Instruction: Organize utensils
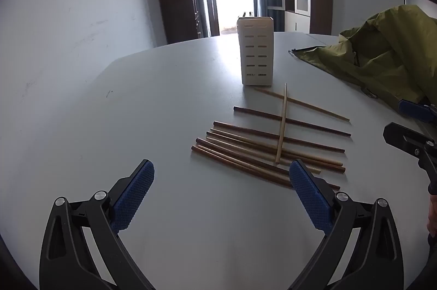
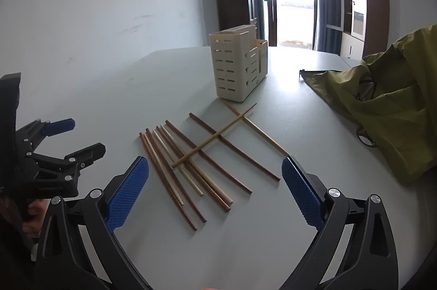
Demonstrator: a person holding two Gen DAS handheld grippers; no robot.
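Note:
Several wooden chopsticks [image 1: 262, 150] [image 2: 191, 161] lie scattered on the grey table [image 1: 164, 104] [image 2: 273, 221], some light, some dark, one pale stick crossing the others. Behind them stands a cream slotted utensil holder [image 1: 256, 52] [image 2: 236, 66]. My left gripper [image 1: 221, 180] hovers open above the table, the chopstick ends just past its right fingertip. My right gripper [image 2: 215, 178] hangs open over the near ends of the chopsticks, nothing between its blue pads. The left gripper [image 2: 73, 137] also shows at the left edge of the right wrist view, the right gripper [image 1: 404, 123] at the right edge of the left wrist view.
An olive green bag [image 1: 382, 55] [image 2: 390, 109] lies crumpled on the table's right side, with a strap ring near its edge. A bright doorway and dark cabinets stand behind the table. A person's hand [image 2: 30, 210] grips the left tool.

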